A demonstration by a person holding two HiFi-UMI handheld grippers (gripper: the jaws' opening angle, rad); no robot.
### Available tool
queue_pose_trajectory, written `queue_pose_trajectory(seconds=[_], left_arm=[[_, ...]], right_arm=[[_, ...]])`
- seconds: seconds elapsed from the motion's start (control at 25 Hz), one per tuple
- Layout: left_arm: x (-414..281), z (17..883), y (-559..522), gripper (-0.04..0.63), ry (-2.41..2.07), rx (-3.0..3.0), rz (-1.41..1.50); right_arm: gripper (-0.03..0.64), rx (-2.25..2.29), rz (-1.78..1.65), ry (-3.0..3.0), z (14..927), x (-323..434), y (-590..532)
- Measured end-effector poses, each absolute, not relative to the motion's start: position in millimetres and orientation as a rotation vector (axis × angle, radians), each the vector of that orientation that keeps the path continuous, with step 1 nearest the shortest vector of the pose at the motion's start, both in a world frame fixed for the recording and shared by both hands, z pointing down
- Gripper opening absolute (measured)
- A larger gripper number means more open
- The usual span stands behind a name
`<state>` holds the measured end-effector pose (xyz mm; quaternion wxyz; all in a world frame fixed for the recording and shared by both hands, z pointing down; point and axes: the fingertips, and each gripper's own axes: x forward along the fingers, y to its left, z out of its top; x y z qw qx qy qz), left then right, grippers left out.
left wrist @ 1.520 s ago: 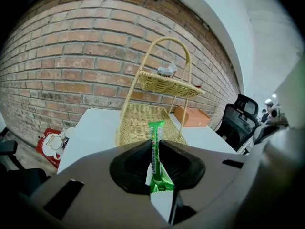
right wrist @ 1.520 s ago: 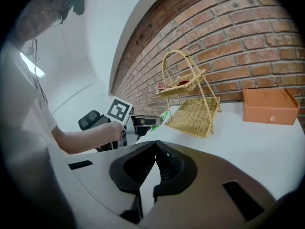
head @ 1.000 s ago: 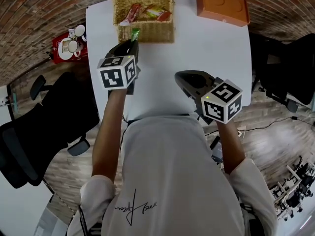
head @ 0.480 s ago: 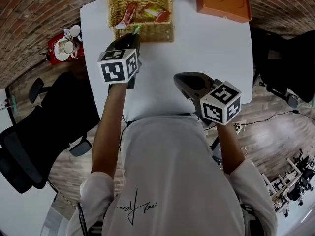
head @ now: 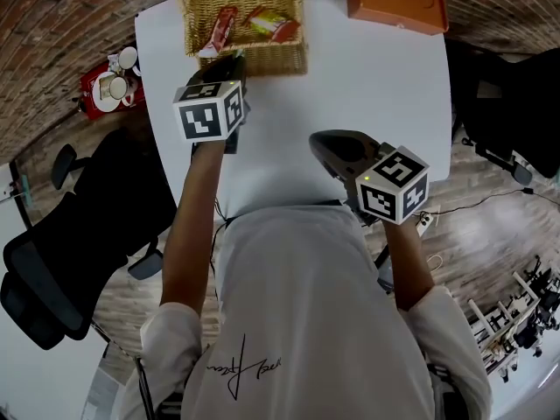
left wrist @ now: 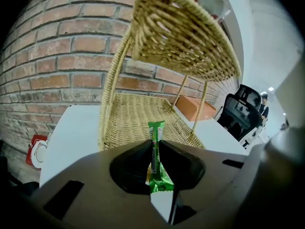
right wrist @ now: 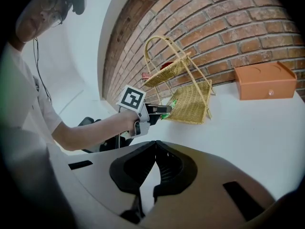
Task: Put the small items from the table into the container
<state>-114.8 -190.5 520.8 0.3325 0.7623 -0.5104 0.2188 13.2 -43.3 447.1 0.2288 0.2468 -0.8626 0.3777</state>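
My left gripper is shut on a thin green snack packet that stands on edge between its pads. It hangs just before the near wall of the wicker basket, whose upper wicker tier arches overhead. In the head view the left gripper touches the basket's front wall; a red packet and an orange-red packet lie inside. My right gripper hovers over the white table, shut and empty. The right gripper view shows its jaws together, and the green packet by the basket.
An orange box sits at the table's far right corner, also seen as the orange box. A red tray with cups stands off the table's left edge. Black office chairs stand left and right of the table.
My left gripper has moved forward with the green packet, up to the basket's near wall. The right gripper has stayed where it was.
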Motion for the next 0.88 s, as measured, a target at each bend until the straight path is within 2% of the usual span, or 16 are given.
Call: queue_pose_trajectory(seconds=[0.64,0.88], left_arm=[[-113.0,530.7,-193.8,0.061,-1.321,1.986,0.596],[-113.8,526.2,-192.6,0.091,-1.33,1.979,0.553]], right_arm=[[0.021,0.675,1.029,-2.369,445.8,11.7,-47.1],[0.023,0.672,1.018,-2.376,443.1,11.9,-44.2]])
